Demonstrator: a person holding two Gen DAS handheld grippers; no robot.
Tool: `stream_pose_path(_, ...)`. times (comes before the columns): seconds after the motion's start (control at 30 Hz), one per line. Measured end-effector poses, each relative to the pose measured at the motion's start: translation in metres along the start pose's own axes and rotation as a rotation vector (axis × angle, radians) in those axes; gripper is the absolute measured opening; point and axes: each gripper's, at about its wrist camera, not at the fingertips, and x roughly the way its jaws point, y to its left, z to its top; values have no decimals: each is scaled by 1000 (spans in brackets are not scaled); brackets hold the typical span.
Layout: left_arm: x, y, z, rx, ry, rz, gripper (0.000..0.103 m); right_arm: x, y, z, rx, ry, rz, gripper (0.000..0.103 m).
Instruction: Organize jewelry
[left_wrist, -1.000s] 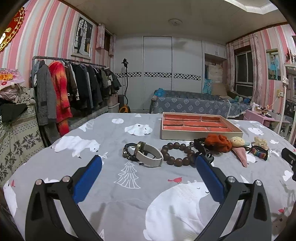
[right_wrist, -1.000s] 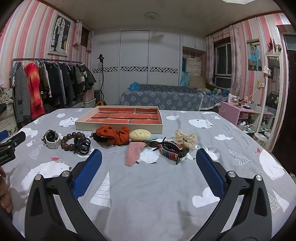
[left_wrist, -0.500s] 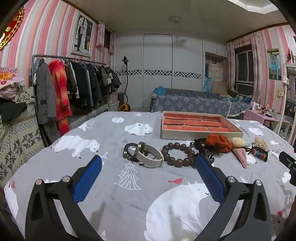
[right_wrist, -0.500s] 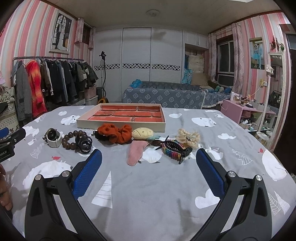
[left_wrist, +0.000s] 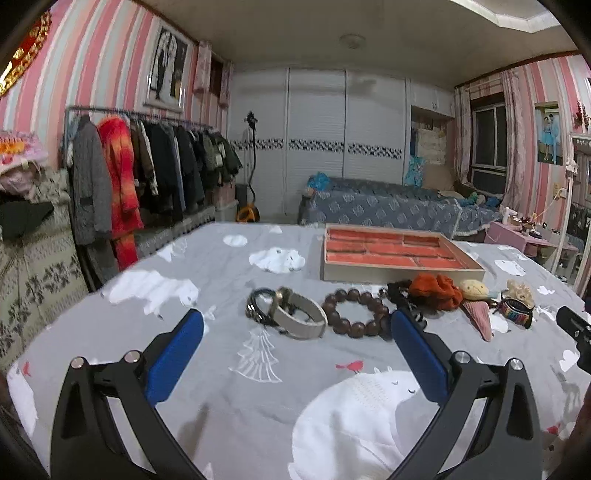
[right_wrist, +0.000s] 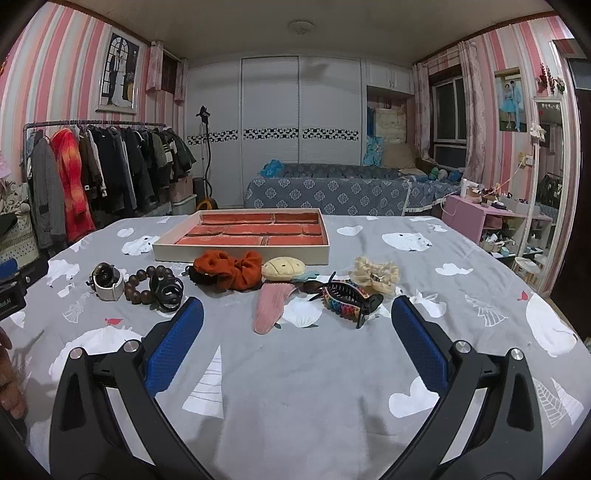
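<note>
An empty tray (left_wrist: 399, 275) with red compartments sits on the grey bed cover; it also shows in the right wrist view (right_wrist: 236, 254). In front of it lie a white-strapped watch (left_wrist: 299, 317), a brown bead bracelet (left_wrist: 354, 312), an orange scrunchie (right_wrist: 231, 267), a cream shell clip (right_wrist: 282, 266), a pink clip (right_wrist: 271, 304), a multicoloured claw clip (right_wrist: 347, 299) and a cream scrunchie (right_wrist: 375, 273). My left gripper (left_wrist: 295, 354) is open and empty, short of the watch. My right gripper (right_wrist: 295, 343) is open and empty, short of the pink clip.
A black hair clip (right_wrist: 166, 290) lies by the beads. A clothes rack (left_wrist: 147, 177) stands at the left, a sofa (right_wrist: 332, 192) behind the bed, a pink side table (right_wrist: 491, 218) at the right.
Both grippers have moved a little forward and lower towards the row of items. Nothing was picked up.
</note>
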Motion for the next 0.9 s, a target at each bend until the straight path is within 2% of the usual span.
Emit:
stream_pose_path(0.2, -6, -5, 2, 23, -12, 13, 99, -6, 0, 2, -3, -17, 0, 99)
stream_pose_path(0.37, -7, -10, -2, 44, 2, 25, 99, -5, -4, -2, 24, 12, 2, 99)
stream_pose_path(0.53, -8, -11, 1, 46, -11, 17, 99, -11, -5, -1, 13, -4, -7, 99)
stream_pose_path(0.9, -4, -19, -2, 55, 25, -12, 99, -10, -7, -3, 15, 15, 4, 99)
